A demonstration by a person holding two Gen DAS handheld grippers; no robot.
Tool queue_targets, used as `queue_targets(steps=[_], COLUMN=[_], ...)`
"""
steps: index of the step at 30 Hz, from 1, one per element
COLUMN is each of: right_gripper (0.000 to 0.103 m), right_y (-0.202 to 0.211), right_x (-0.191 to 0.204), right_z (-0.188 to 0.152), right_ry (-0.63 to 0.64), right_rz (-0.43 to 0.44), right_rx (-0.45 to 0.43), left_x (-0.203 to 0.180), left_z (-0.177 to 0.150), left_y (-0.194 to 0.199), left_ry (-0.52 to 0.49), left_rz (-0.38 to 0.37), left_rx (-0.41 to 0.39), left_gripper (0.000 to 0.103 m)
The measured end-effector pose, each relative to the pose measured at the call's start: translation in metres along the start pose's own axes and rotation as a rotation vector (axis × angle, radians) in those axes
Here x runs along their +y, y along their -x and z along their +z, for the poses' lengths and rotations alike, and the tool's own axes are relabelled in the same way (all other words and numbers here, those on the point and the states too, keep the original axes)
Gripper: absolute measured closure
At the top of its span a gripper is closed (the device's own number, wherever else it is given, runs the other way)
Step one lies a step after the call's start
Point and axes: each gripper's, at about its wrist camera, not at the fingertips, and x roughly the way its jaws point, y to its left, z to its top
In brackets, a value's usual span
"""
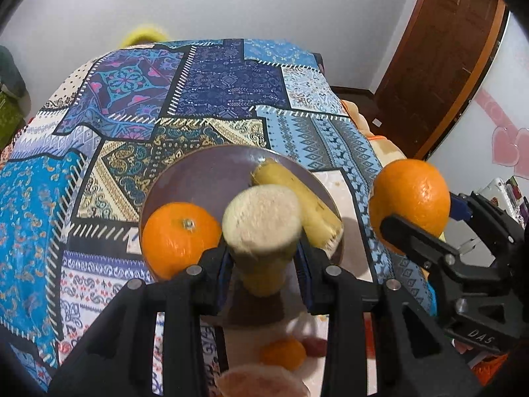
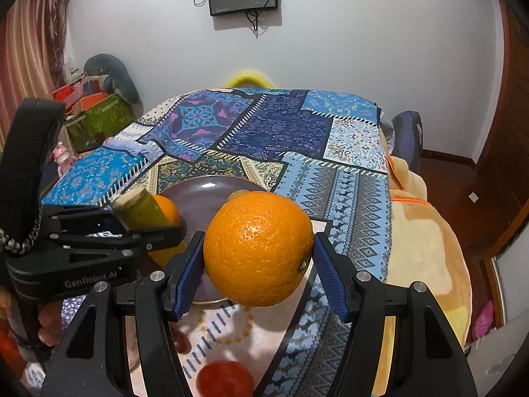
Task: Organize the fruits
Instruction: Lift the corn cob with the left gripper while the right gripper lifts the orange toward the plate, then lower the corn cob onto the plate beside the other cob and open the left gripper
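My left gripper [image 1: 264, 264] is shut on a short pale green-yellow cane piece [image 1: 263, 228] and holds it over the near side of a dark purple plate [image 1: 205, 172]. On the plate lie an orange [image 1: 177, 236] at the left and a second cane piece [image 1: 297, 198] at the right. My right gripper [image 2: 258, 264] is shut on a large orange [image 2: 258, 248] and holds it above the plate's right edge [image 2: 211, 187]. That gripper and its orange [image 1: 410, 198] also show at the right of the left wrist view.
The table wears a blue patchwork cloth [image 2: 274, 129]. A small orange fruit [image 1: 282, 354] and red fruits [image 2: 224, 377] lie near the front edge. A yellow chair back [image 2: 248, 77] stands behind the table, and a peach blanket [image 2: 426, 241] hangs at the right.
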Motion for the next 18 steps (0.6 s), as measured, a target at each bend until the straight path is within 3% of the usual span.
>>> queue_targets(steps=[6,10,12,18], right_gripper=[0.042,0.042,0.042,0.042], right_y=[-0.014,-0.019,-0.020,-0.024], right_x=[-0.003,-0.001,0.000,0.003], right_z=[0.002,0.002,0.002,0.006], right_ry=[-0.002,-0.001,-0.004,0.005], right_rz=[0.003,0.004,0.008,0.010], right_rx=[0.013,0.016,0.016,0.020], left_x=[0.010,0.013,0.015,0.021], left_z=[0.009,0.012,0.013,0.013], left_y=[-0.007,-0.006,-0.005,0.005], left_ry=[0.034,0.049,0.056,0.064], left_rz=[0.004,-0.004,-0.007,-0.008], left_rx=[-0.003,-0.018,-0.024,-0.046], left_gripper=[0.065,0.049,0.046,0.046])
